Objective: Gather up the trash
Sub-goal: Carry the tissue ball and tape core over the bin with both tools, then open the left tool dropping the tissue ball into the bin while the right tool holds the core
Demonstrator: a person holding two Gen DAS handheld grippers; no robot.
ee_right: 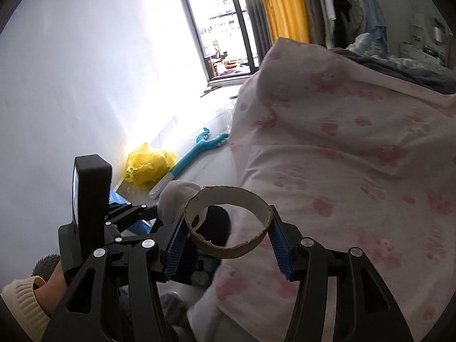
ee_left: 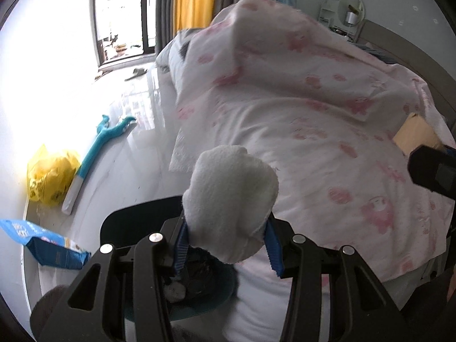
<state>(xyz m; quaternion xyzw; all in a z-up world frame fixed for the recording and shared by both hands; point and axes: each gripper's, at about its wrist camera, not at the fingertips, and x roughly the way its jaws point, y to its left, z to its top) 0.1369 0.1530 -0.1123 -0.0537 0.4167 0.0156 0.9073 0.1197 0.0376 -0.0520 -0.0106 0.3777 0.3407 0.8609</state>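
Black jaws with blue pads fill the foreground. Below them, a dark bin (ee_left: 199, 290) beside the bed (ee_left: 313, 108) holds crumpled scraps. On the floor by the wall a yellow bag (ee_left: 51, 176) sits bunched. The left gripper (ee_left: 226, 245) pinches a soft white tissue wad (ee_left: 230, 199) over the bin. The right gripper (ee_right: 228, 239) clamps a cardboard tape ring (ee_right: 228, 225), brown outside, white inside.

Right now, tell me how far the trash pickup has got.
Done: some waste already lies in the dark bin below the claws. In hand: the left claw is clamped on a wad of white tissue; the right claw grips a cardboard tape ring. Neither has been dropped yet. Left: a yellow bag and a blue packet lie on the floor.
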